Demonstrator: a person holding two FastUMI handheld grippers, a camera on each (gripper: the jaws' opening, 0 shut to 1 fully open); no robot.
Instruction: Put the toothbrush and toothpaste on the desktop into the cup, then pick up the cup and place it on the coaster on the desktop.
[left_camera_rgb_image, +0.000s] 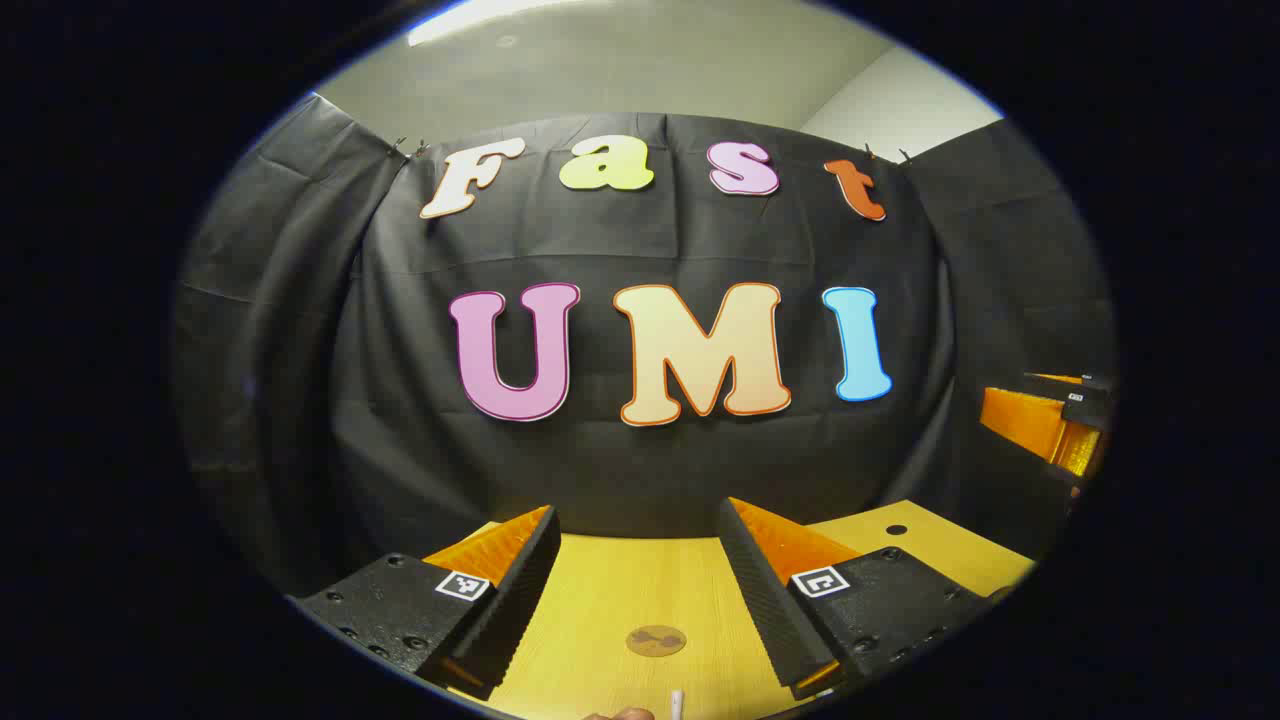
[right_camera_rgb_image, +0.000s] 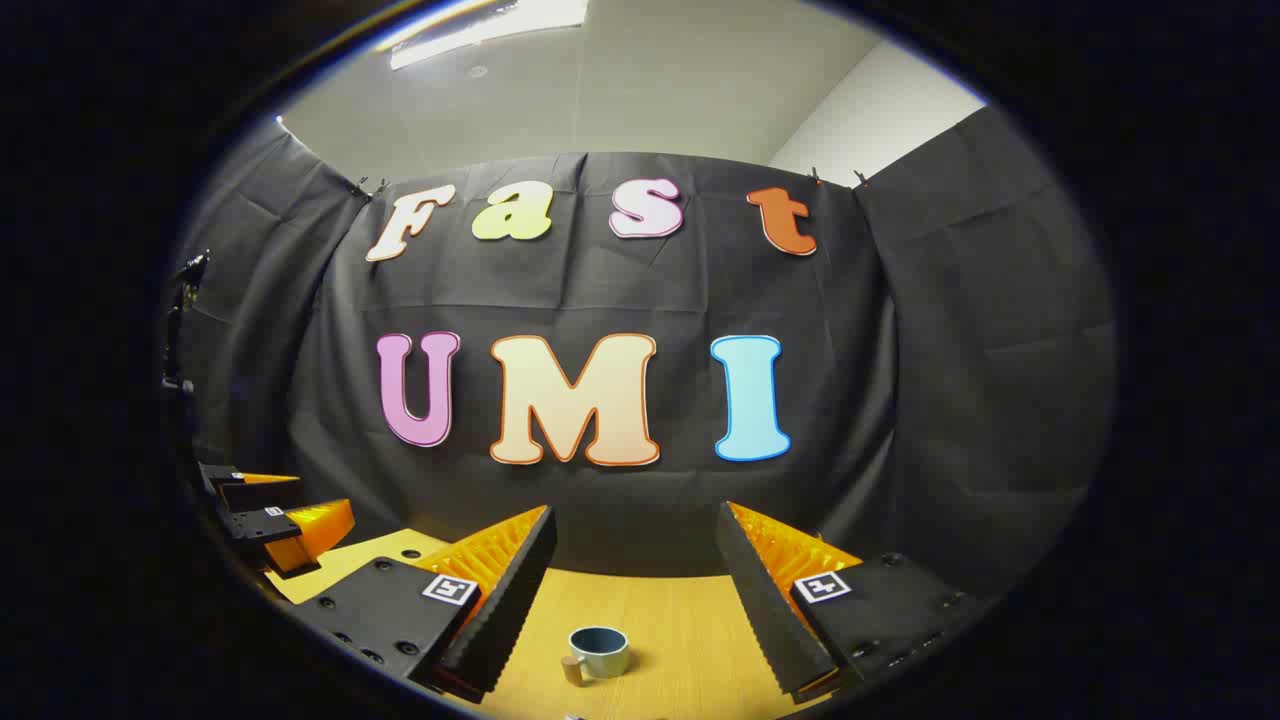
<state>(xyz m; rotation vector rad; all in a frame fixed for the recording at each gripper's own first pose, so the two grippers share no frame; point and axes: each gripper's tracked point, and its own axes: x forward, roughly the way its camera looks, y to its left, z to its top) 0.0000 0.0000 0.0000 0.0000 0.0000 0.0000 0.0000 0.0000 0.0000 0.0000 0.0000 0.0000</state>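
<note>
Fingers (right_camera_rgb_image: 745, 590) spread above cup (right_camera_rgb_image: 598, 652), coaster (left_camera_rgb_image: 656, 640) apart

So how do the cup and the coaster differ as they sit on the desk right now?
The cup stands upright with an open mouth, while the coaster lies flat as a thin disc. The cup is blue-grey with a brown handle; the coaster is plain brown with a darker mark. The cup lies ahead of the right gripper, the coaster ahead of the left gripper. Both rest on the wooden desktop, and neither is gripped.
</note>
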